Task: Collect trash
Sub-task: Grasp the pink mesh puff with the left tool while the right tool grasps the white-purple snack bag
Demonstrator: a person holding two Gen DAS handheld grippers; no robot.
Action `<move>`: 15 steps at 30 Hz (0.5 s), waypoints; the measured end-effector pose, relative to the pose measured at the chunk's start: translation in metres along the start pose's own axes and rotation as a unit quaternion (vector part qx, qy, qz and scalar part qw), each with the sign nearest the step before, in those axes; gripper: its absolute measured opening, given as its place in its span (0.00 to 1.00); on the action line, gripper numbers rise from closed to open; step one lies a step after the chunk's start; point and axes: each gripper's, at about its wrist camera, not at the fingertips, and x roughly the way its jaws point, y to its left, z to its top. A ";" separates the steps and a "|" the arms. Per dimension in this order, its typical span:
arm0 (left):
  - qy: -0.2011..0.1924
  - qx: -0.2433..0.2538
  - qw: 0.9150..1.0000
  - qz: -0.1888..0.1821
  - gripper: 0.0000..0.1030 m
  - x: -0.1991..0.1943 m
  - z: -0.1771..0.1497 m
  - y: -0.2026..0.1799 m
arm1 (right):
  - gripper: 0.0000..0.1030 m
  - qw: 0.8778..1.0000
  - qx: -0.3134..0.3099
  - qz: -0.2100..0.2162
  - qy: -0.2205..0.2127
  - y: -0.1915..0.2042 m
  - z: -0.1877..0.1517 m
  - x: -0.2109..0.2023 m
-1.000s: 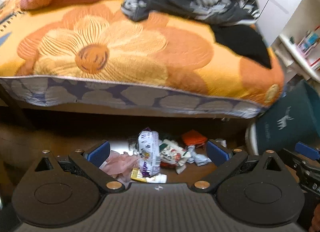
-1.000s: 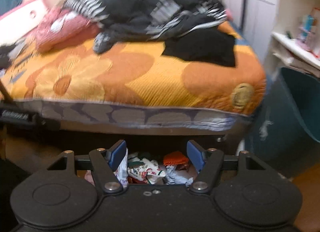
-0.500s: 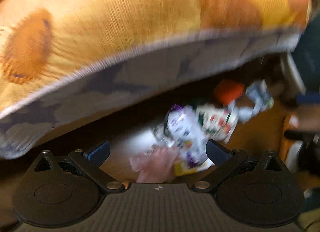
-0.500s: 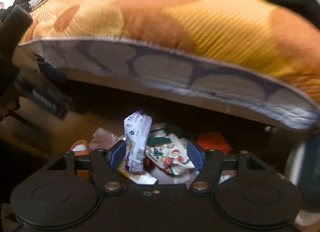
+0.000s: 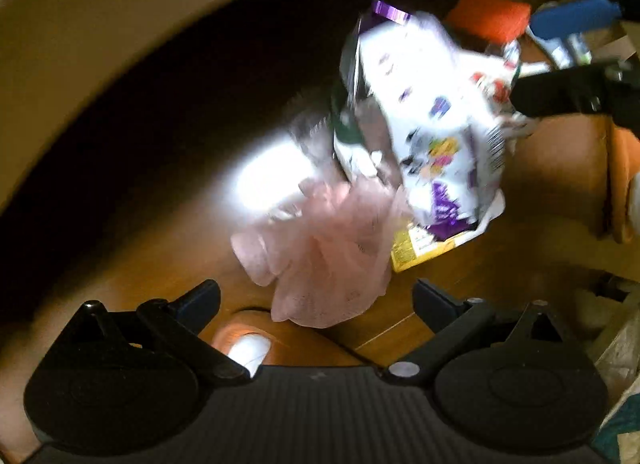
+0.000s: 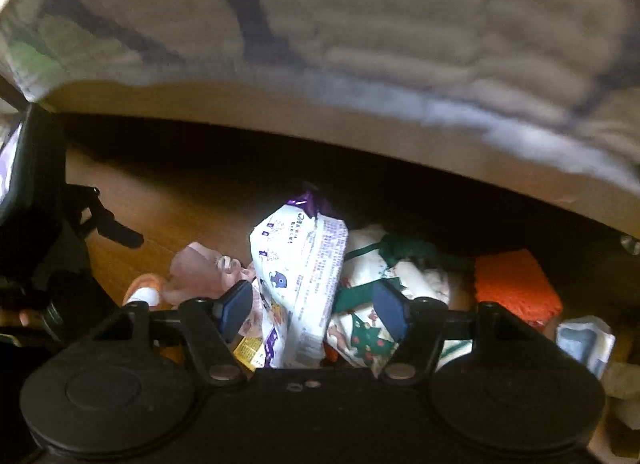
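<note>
A pile of trash lies on the wooden floor under the bed edge. A white and purple snack bag (image 5: pixel 432 116) (image 6: pixel 300 276) stands upright in it. A pink crumpled plastic bag (image 5: pixel 328 260) (image 6: pixel 196 268) lies to its left, a yellow wrapper (image 5: pixel 424 248) under it. A white, red and green wrapper (image 6: pixel 372 328) and an orange cloth (image 6: pixel 516 288) (image 5: pixel 488 16) lie to its right. My left gripper (image 5: pixel 316 296) is open just above the pink bag. My right gripper (image 6: pixel 312 304) is open, its fingers either side of the white and purple bag.
The bed's grey patterned side (image 6: pixel 360 24) hangs over the pile, with dark space beneath. A small blue and white packet (image 6: pixel 584 340) lies at far right. The right gripper's blue pads (image 5: pixel 572 20) show in the left wrist view. A foot in an orange slipper (image 5: pixel 248 344) is near.
Both grippers have dropped from bed height toward the floor and closed in on the trash pile. Both stay open and empty.
</note>
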 end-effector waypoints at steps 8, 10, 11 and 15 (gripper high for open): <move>0.008 0.003 1.000 0.000 0.99 0.053 -0.007 -0.001 | 0.63 1.000 0.008 -0.001 0.011 0.001 0.005 0.041; 0.007 0.002 1.000 0.000 0.96 0.065 -0.007 -0.002 | 0.62 1.000 0.007 -0.004 0.012 0.002 0.005 0.047; 0.008 0.003 1.000 0.000 0.94 0.068 -0.008 -0.003 | 0.62 1.000 0.006 -0.004 0.013 0.003 0.005 0.048; 0.016 -0.006 1.000 -0.006 0.72 0.082 -0.009 0.001 | 0.61 1.000 0.003 -0.009 0.015 0.006 0.005 0.050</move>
